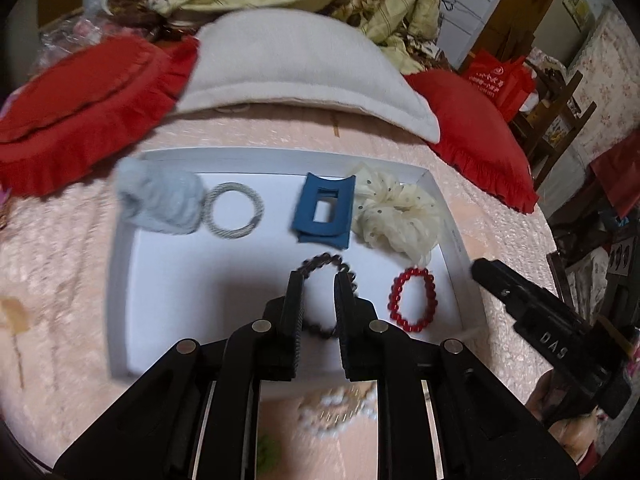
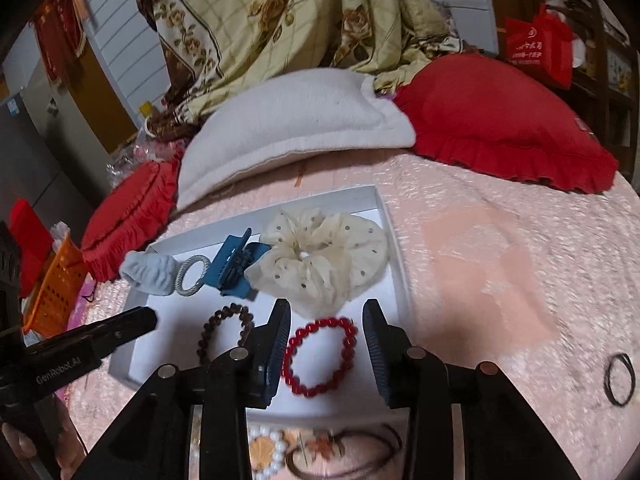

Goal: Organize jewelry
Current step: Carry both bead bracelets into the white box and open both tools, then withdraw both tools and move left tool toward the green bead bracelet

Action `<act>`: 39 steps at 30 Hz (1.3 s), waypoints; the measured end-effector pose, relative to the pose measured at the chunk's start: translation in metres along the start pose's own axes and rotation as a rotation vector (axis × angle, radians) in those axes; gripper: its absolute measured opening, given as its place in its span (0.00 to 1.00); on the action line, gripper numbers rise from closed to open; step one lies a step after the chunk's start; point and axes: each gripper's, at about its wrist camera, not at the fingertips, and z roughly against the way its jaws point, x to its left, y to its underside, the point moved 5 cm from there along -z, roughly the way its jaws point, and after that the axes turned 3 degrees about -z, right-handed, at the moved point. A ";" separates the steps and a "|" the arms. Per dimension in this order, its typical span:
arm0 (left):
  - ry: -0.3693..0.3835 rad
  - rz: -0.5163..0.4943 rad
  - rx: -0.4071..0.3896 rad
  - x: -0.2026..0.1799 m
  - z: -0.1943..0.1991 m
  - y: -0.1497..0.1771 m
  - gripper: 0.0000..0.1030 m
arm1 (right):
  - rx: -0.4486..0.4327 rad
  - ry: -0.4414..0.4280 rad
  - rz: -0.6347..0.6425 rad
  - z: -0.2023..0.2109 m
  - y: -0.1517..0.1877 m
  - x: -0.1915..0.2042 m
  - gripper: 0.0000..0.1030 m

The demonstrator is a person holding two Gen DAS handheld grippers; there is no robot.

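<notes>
A shallow white tray (image 1: 280, 156) (image 2: 380, 208) lies on a pink bedspread. In its back row are a light blue scrunchie (image 1: 160, 204) (image 2: 150, 274), a grey hair tie (image 1: 208, 212) (image 2: 179, 278), a blue hair claw (image 1: 304, 208) (image 2: 228, 264) and a cream dotted scrunchie (image 1: 396, 212) (image 2: 320, 256). A brown bead bracelet (image 1: 320, 260) (image 2: 230, 310) lies in the front row under my left gripper (image 1: 318, 276) (image 2: 148, 320), whose jaws stand slightly apart without pressing it. Beside it a red bead bracelet (image 1: 416, 270) (image 2: 308, 392) rests flat under my open right gripper (image 2: 326, 306) (image 1: 480, 268).
A pearl bracelet (image 1: 340, 408) (image 2: 268, 440) and a brown cord (image 2: 352, 452) lie on the bedspread in front of the tray. Black hair ties (image 2: 620, 380) sit far right. A white pillow (image 1: 300, 64) and red cushions (image 2: 500, 120) are behind; an orange basket (image 2: 56, 288) is left.
</notes>
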 end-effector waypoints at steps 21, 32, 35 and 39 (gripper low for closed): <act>-0.229 0.186 -0.151 0.055 0.107 0.152 0.16 | -0.026 -0.018 0.021 0.082 0.107 -0.006 0.35; -0.280 0.247 -0.100 0.087 0.104 0.187 0.17 | 0.023 -0.014 -0.009 0.077 0.137 -0.011 0.35; -0.261 0.233 -0.092 0.084 0.098 0.185 0.17 | 0.025 -0.019 -0.003 0.072 0.135 -0.008 0.35; -0.226 0.177 -0.058 0.073 0.081 0.176 0.17 | 0.034 -0.022 0.001 0.063 0.134 -0.008 0.35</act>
